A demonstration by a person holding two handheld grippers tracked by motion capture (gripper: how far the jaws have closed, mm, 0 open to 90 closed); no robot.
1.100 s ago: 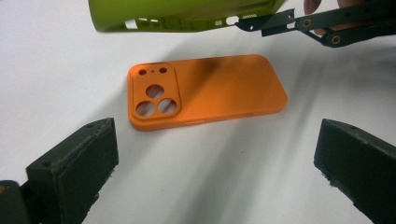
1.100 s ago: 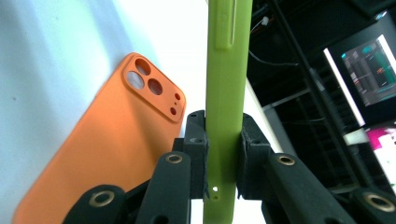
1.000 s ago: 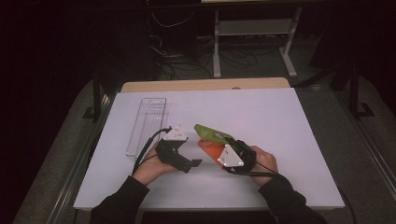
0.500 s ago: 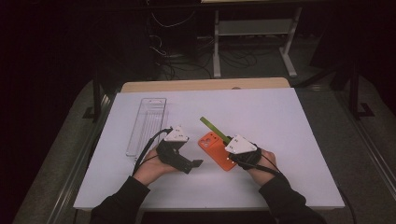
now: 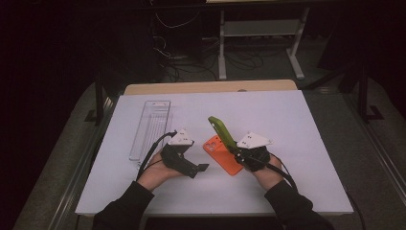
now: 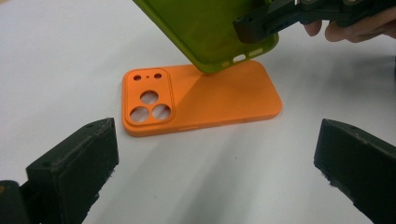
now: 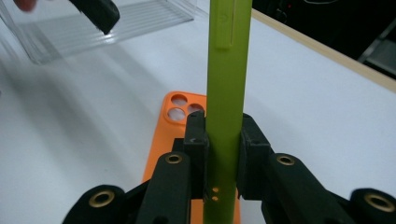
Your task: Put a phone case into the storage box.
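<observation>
High view: right gripper (image 5: 234, 149) clamps green phone case (image 5: 221, 131), tilted up above orange phone case (image 5: 222, 154) lying flat on white table (image 5: 297, 143). Left gripper (image 5: 201, 168) just beside, jaws apart, holding nothing. Clear tray (image 5: 151, 128) farther left.

Left gripper view: own jaws wide, orange case between, untouched.

Right gripper view: pads (image 7: 196, 140) pinch green case edge-on.

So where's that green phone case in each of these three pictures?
High view: the green phone case stands tilted mid-table, its lower end in the right claw.
Left gripper view: it hangs at top centre, its bottom edge pinched by the right claw.
Right gripper view: seen edge-on, it rises up the middle, clamped between the two black jaws.
Shared landmark: the orange phone case lying flat on the table below it.
</observation>
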